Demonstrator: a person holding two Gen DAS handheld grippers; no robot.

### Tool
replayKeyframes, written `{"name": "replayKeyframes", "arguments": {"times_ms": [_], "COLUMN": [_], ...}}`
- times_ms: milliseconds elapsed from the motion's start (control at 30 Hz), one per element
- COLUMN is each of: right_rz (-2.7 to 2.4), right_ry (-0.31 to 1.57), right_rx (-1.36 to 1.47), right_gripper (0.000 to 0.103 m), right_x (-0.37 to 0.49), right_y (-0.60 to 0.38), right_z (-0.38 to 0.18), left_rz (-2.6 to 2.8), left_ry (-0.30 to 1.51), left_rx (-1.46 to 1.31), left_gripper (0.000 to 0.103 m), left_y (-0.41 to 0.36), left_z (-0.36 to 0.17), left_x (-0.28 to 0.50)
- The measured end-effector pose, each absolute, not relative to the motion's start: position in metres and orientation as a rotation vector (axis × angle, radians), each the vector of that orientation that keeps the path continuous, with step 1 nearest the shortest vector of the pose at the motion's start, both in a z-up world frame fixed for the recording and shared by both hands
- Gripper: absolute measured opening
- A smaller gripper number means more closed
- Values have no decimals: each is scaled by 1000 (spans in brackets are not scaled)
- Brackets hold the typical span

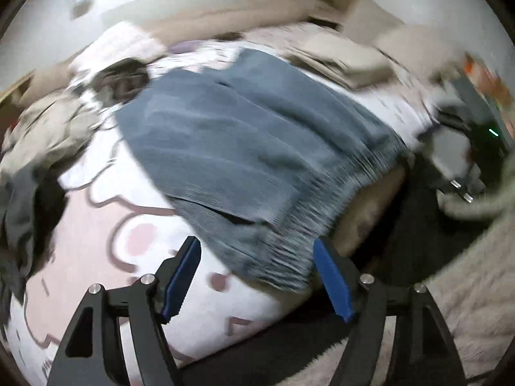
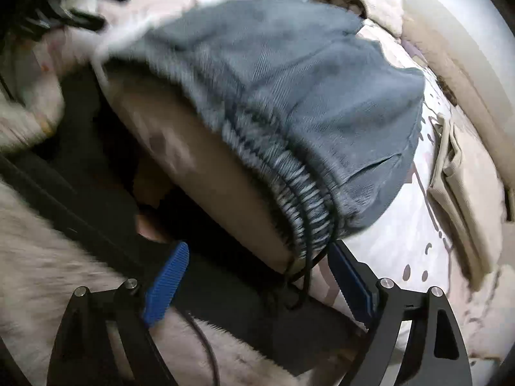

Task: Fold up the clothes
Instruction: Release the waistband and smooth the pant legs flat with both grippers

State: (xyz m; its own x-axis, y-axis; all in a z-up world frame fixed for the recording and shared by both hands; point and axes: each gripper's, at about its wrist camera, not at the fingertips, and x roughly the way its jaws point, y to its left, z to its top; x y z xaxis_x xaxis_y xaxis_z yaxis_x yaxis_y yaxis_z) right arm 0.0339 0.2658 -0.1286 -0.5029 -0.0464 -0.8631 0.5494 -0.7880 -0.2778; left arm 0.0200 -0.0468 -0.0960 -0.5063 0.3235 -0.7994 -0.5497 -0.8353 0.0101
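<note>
Blue pads stand wide apart on both tools, and neither grips anything. The left tool [image 1: 257,276] hovers just before the waistband end of the grey trousers [image 1: 244,148], one pad to each side of the hem corner, which looks like lining up for a pinch. The right tool [image 2: 257,283] hangs at the same waistband, where the black drawcord [image 2: 305,276] dangles between its pads.

The trousers lie spread on the bed [image 1: 128,231], legs running away from the waistband, which droops over the mattress edge; probably laid flat so a fold can be made cleanly. Beyond the trousers' far end sits a folded beige pile [image 1: 347,61]. To their far side from it lies a crumpled heap [image 1: 42,135].
</note>
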Motion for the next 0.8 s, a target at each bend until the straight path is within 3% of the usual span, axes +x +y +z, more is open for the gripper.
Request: {"name": "replayKeyframes", "arguments": {"times_ms": [200, 300, 367, 467, 667, 733, 767, 800], "right_rz": [-2594, -2615, -2598, -2559, -2442, -2434, -2430, -2426], "right_ry": [318, 90, -61, -289, -426, -431, -433, -435], "right_rx": [1180, 1224, 1272, 1339, 1493, 1478, 1470, 1462], "right_gripper": [88, 85, 64, 48, 40, 40, 40, 40], "right_x": [-15, -55, -83, -124, -123, -120, -118, -117], "right_y": [302, 303, 301, 299, 300, 298, 298, 297], "right_z": [-66, -82, -100, -126, -205, -205, -206, -206], "left_rz": [2547, 2647, 2671, 2644, 2548, 2503, 2477, 2464], "left_ry": [296, 200, 73, -180, -529, -562, -571, -569], "left_rx": [-1184, -1220, -1267, -1367, -1564, -1587, -1596, -1595], "left_gripper": [72, 72, 72, 72, 68, 37, 32, 19], "left_y": [-68, -79, -92, -109, -120, -117, -116, -114], "left_z": [-77, -79, -87, -112, -170, -181, -186, -188], "left_x": [-66, -131, -173, -239, -330, -345, -352, -357]}}
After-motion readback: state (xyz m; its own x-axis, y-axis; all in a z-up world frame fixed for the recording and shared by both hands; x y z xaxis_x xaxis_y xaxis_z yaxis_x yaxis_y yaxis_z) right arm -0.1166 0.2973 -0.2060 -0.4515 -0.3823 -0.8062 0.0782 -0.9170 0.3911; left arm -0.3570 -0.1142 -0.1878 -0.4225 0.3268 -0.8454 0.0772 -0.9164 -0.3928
